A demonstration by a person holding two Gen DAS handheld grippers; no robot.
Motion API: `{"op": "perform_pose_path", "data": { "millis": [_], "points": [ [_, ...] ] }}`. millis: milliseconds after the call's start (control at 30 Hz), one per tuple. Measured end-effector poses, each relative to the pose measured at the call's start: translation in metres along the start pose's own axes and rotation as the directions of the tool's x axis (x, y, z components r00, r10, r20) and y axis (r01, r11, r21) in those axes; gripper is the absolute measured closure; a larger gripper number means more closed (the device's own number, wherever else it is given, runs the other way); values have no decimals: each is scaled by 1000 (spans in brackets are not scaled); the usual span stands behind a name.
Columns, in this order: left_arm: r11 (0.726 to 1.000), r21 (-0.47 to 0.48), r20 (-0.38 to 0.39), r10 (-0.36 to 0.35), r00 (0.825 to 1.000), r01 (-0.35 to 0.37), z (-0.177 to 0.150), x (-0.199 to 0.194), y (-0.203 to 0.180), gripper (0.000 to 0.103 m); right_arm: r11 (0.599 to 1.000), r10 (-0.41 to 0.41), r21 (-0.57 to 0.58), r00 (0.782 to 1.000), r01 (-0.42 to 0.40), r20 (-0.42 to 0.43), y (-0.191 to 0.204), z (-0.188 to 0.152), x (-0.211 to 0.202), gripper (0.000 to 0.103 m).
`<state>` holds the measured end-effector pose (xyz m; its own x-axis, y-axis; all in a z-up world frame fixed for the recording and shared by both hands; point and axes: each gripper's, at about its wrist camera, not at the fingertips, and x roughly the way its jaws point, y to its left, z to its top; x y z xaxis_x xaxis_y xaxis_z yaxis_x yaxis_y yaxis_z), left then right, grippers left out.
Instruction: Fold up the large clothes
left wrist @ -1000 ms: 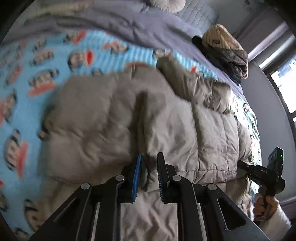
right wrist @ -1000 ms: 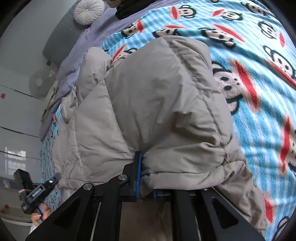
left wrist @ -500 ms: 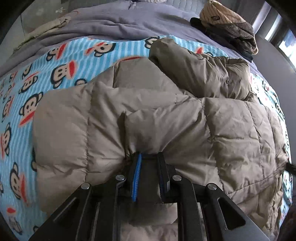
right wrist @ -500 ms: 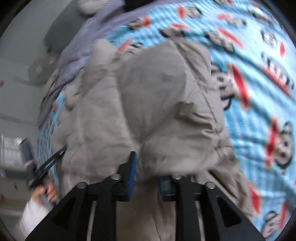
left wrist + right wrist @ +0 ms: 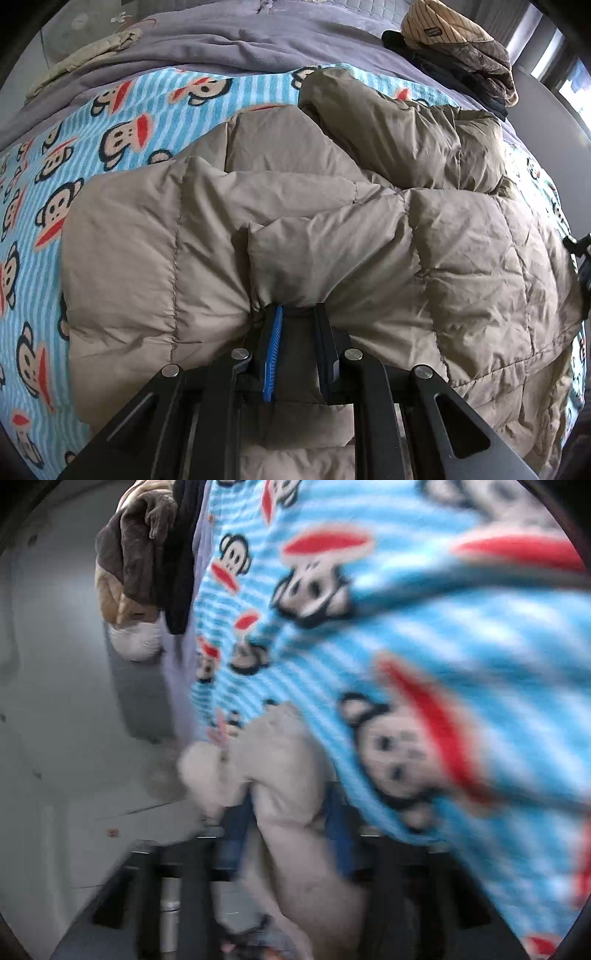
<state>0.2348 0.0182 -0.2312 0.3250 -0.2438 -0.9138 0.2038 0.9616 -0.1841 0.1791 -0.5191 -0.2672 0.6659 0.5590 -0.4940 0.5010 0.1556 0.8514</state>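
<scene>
While tilted steeply down, left gripper (image 5: 297,317) pinches jacket (image 5: 332,229).

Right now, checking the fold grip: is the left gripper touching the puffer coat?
Touching. The left wrist view shows the left gripper pinching a fold of the puffer coat.

A bed (image 5: 221,40) bears a monkey-print blanket (image 5: 122,110), with a tan puffer coat (image 5: 369,221) on it.

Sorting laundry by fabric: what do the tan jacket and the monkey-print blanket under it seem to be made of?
Tan jacket: probably a thin, smooth synthetic shell with puffy filling, given its quilted stitching and crinkly, slightly shiny panels. Monkey-print blanket: likely soft matte fleece, judging by its fuzzy nap.
</scene>
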Motion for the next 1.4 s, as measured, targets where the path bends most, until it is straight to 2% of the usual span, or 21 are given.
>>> {"op": "perform_pose_path", "data": {
  "millis": [100, 167, 200, 267, 400, 467, 533, 600, 667, 733, 767, 800, 900, 1133, 1400],
  "points": [
    [1000, -14, -2, -1, 1000, 1, 0, 1, 1, 84, 975, -39, -221, 999, 37, -5, 40, 0, 1, 90],
    [1000, -9, -2, 8, 1000, -8, 0, 2, 0, 84, 926, -192, -324, 980, 195, 42, 55, 2, 5, 91],
    [1000, -5, -3, 16, 1000, -16, 0, 3, -2, 84, 859, -323, -385, 941, 337, 103, 60, 5, 10, 91],
    [1000, -8, -6, 24, 1000, -24, 0, 3, -3, 84, 777, -433, -427, 885, 463, 171, 59, 8, 15, 91],
    [1000, -7, -9, 26, 1000, -26, 0, 3, -2, 84, 748, -453, -420, 858, 514, 243, 63, -2, -3, 91],
    [999, -4, -5, 33, 999, -33, 0, 3, -3, 84, 723, -441, -462, 858, 514, 264, 73, -23, -18, 91],
    [999, -6, -1, 38, 999, -38, 0, 2, -3, 84, 678, -418, -541, 866, 498, 273, 84, -48, -31, 91],
    [999, -5, 3, 44, 999, -44, -1, 1, -5, 84, 615, -410, -635, 877, 468, 250, 90, -80, -34, 91],
    [999, -3, 6, 49, 999, -49, -1, 1, -5, 84, 545, -454, -693, 861, 471, 229, 83, -104, -28, 91],
    [999, 3, 12, 53, 999, -53, -3, 0, -7, 84, 502, -512, -702, 828, 505, 229, 67, -110, -17, 92],
    [998, 7, 16, 56, 998, -56, -3, 0, -8, 84, 495, -539, -693, 811, 524, 228, 56, -108, -9, 93],
    [998, 11, 22, 59, 998, -59, -4, 0, -8, 84, 507, -550, -680, 806, 530, 218, 44, -104, -3, 96],
    [997, 22, 33, 79, 996, -80, -6, -1, -12, 84, 555, -539, -643, 817, 528, 206, 29, -95, 2, 96],
    [990, 17, 18, 137, 990, -137, -6, -19, -19, 84, 525, -561, -651, 798, 549, 220, 37, -98, -3, 96],
    [981, 7, -6, 192, 981, -192, -15, -44, -26, 84, 542, -549, -641, 806, 544, 220, 49, -107, -24, 92]
  ]
}}
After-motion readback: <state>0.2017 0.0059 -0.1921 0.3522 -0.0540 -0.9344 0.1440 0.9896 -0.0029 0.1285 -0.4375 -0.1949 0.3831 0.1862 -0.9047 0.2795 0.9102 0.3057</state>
